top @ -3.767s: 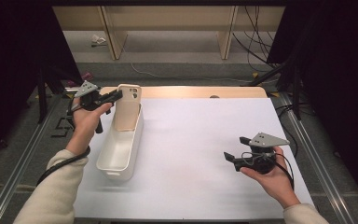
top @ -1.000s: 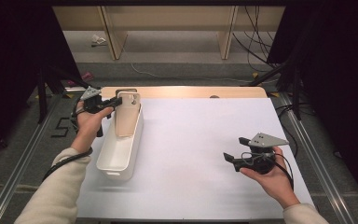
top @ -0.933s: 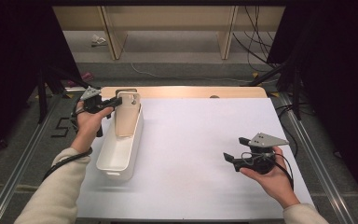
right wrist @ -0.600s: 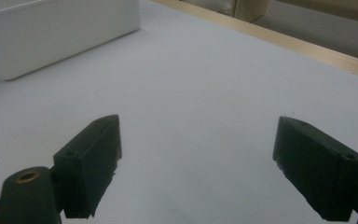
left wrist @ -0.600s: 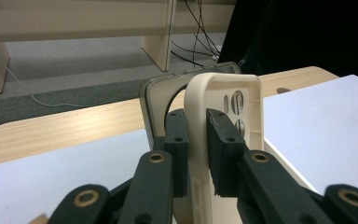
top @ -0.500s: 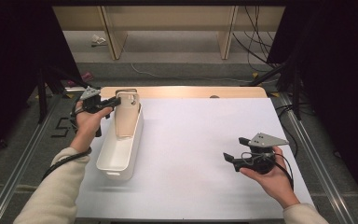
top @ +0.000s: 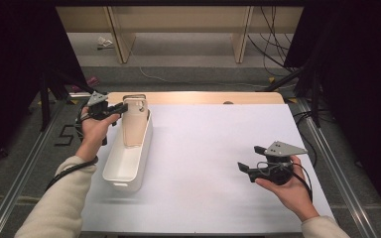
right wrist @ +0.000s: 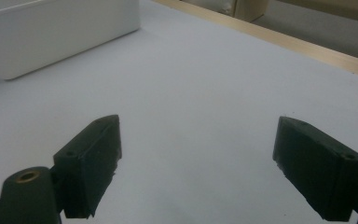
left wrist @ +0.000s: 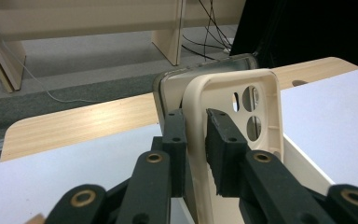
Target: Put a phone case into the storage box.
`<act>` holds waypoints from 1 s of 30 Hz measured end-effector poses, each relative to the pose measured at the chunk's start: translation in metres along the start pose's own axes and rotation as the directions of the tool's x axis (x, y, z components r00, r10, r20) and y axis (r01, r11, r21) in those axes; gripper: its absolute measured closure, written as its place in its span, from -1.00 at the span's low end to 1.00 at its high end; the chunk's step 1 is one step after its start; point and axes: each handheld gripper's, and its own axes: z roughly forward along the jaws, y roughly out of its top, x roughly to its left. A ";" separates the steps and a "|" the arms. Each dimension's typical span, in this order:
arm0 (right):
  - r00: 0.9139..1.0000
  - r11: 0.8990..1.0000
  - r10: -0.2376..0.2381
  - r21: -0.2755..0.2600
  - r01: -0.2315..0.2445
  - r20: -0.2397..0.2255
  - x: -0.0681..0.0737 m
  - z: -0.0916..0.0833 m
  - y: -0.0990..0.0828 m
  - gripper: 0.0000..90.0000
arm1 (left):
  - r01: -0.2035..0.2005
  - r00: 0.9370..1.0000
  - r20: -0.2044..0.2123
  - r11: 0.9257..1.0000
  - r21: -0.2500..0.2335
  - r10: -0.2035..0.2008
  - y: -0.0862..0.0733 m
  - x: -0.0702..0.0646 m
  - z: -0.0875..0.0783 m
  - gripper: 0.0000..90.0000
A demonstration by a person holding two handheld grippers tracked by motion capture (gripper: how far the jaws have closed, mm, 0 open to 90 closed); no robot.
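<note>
A person sits at a counter [top: 218, 163] covered with a white sheet, holding 1 claw in each hand. From above, the left claw [top: 121, 107] reaches across the far end of a long white tub [top: 124, 171] near the counter's left edge. A cream phone case [top: 135, 124] stands upright in that far end, leaning against the tub's end wall.

The left gripper view brings out what the high view leaves too small: the left claw [left wrist: 196, 140] pinches the side rim of the phone case [left wrist: 256, 93], 1 jaw on each face of the rim. The case's camera cut-outs face the viewer, and a second, clear case [left wrist: 205, 74] stands right behind the cream one, touching it.

The right claw [top: 242, 168] hangs low over bare counter on the right side, well apart from the tub. In the right gripper view the right claw [right wrist: 198, 158] is spread wide with nothing between its jaws, and a corner of the tub [right wrist: 51, 32] sits far off.
</note>
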 end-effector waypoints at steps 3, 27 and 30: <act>1.000 1.000 -0.001 0.001 0.001 0.001 0.000 0.000 0.000 -0.64 | -0.007 1.000 -0.011 1.000 0.005 0.007 0.001 0.000 0.000 0.72; 1.000 1.000 -0.001 0.001 0.001 0.003 0.000 0.000 0.000 -0.64 | 0.004 1.000 -0.022 1.000 0.020 -0.003 0.009 -0.012 -0.017 0.30; 1.000 1.000 -0.002 0.000 0.002 0.004 0.000 0.000 0.000 -0.64 | 0.016 1.000 -0.014 1.000 0.015 -0.016 0.010 -0.015 -0.022 0.18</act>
